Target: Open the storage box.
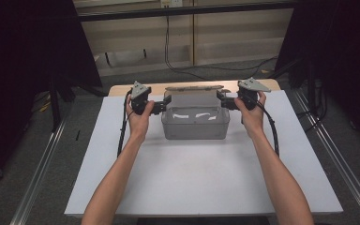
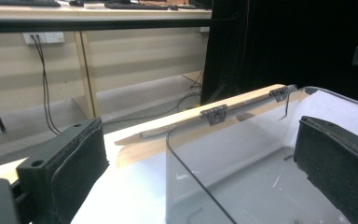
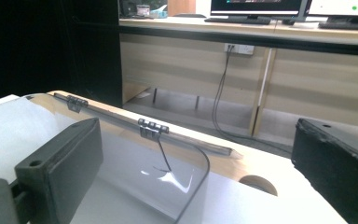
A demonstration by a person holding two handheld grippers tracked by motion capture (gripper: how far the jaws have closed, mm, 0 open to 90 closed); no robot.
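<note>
Clear plastic box (image 1: 195, 123), long axis L–R; both tongs (image 1: 165, 104) (image 1: 221, 99) spread, straddling end walls.

No readable text, label, brand, number or sign stands on anything here (the monitors (image 3: 256, 7) at twelve o'clock glow, their contents too small to read).

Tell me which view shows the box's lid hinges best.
The left gripper view: both hinges sit sharp along the back edge of the clear box, against the open lid. The right gripper view shows both too, one near, one farther off and small. In the high view they are too small to make out.
</note>
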